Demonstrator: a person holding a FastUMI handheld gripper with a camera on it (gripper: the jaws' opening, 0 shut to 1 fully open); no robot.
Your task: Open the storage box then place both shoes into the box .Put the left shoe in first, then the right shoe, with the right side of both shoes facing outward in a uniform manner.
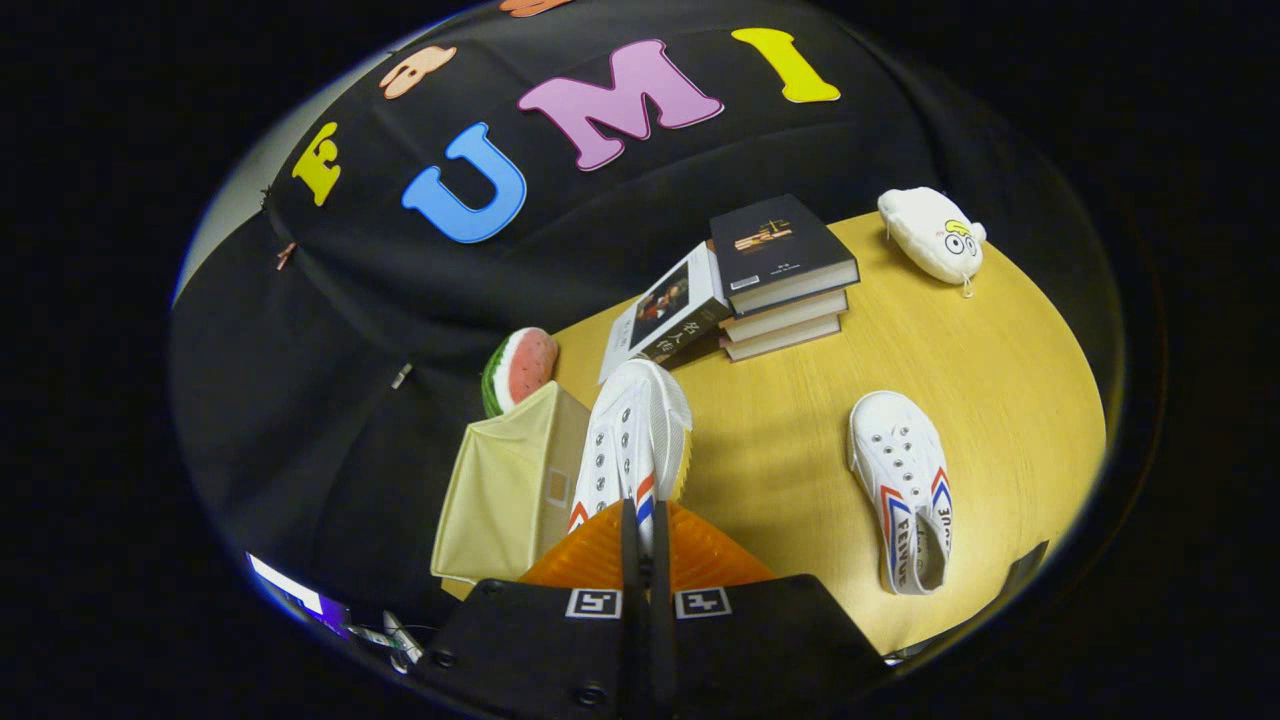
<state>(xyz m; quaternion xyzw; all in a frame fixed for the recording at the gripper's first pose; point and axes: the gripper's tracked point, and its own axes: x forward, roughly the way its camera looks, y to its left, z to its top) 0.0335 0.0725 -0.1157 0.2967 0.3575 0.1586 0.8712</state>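
Shoe [632, 440] hangs toe-forward, pinched at its heel by the gripper [640, 535], lifted beside the box [505, 490] ready to go in; second shoe [900, 490] waits mid-table [1000, 380].

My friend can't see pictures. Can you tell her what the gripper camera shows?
The gripper is shut on a white shoe, holding it up beside a beige storage box. A second white shoe lies on the yellow table, with stacked books, a watermelon toy and a white pouch farther back.
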